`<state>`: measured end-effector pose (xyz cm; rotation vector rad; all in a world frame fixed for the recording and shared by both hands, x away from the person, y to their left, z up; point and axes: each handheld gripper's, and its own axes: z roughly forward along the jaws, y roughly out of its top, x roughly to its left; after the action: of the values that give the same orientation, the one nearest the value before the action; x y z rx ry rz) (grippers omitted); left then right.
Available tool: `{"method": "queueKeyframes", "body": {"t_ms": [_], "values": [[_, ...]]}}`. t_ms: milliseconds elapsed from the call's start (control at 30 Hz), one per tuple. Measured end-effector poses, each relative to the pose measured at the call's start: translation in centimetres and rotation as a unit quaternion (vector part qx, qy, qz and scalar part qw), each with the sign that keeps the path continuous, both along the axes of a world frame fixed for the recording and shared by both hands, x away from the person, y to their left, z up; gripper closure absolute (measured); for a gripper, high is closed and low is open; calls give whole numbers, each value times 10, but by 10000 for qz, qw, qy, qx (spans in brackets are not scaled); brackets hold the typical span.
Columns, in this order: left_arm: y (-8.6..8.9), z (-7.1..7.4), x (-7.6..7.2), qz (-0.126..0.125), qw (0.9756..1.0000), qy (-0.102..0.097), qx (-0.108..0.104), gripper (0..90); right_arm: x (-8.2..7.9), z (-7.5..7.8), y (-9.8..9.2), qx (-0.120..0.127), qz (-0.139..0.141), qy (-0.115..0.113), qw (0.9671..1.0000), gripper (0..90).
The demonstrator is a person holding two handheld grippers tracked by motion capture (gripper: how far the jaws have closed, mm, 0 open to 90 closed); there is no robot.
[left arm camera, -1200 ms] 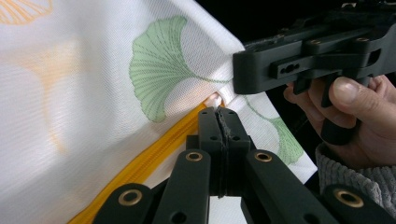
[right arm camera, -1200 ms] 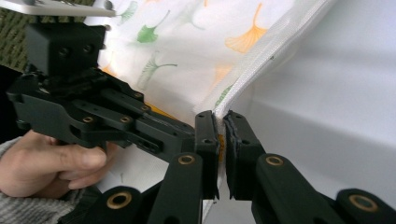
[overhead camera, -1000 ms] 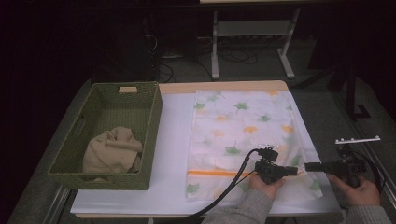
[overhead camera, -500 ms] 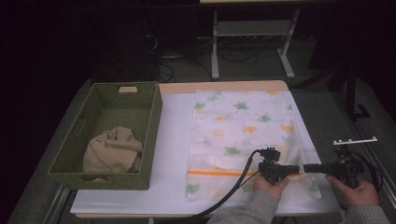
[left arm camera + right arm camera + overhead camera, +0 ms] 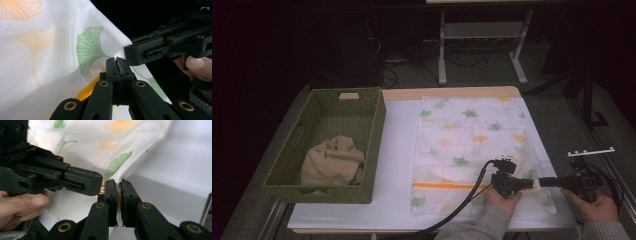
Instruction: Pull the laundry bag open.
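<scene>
High view: a white mesh laundry bag printed with green and orange ginkgo leaves (image 5: 472,145) is spread flat on the white table (image 5: 397,150), with its orange zipper band (image 5: 447,185) running across the near end. Both grippers are met at the bag's near right edge, where the left gripper (image 5: 534,183) and the right gripper (image 5: 543,182) point toward each other, tip to tip.

Left gripper view: the 2 black jaws are pressed together on a fold of the mesh edge, just beside a green leaf print (image 5: 88,53). Right gripper view: the jaws are likewise clamped narrow on the same hem (image 5: 130,170), which is pulled up from the table into a small ridge.

The 2 pinches are placed side by side, probably so that the 2 layers of the edge can be separated or the side lifted for folding.

A green woven basket (image 5: 362,145) with a crumpled beige cloth (image 5: 332,162) inside is set well apart to the left, likely as the place where finished items are put.
</scene>
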<state>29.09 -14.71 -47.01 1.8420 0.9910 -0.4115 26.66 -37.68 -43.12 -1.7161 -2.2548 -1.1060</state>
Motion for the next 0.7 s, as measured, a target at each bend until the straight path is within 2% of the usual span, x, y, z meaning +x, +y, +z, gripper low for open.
{"method": "queueKeyframes", "body": {"t_ms": [167, 400, 500, 700], "values": [[3, 3, -1, -53, 9998, -59, 161, 899, 0, 0, 1, -166, -22, 38, 9999, 842], [14, 10, -1, -106, 9995, -129, 267, 898, -1, 1, -2, -160, -66, 20, 9998, 842], [21, 11, 1, -135, 9998, 15, 161, 896, 0, 1, -2, -147, -59, 21, 9999, 842], [36, 14, 2, -92, 9997, -39, 200, 897, 0, 0, -3, -147, -58, 28, 9999, 842]]}}
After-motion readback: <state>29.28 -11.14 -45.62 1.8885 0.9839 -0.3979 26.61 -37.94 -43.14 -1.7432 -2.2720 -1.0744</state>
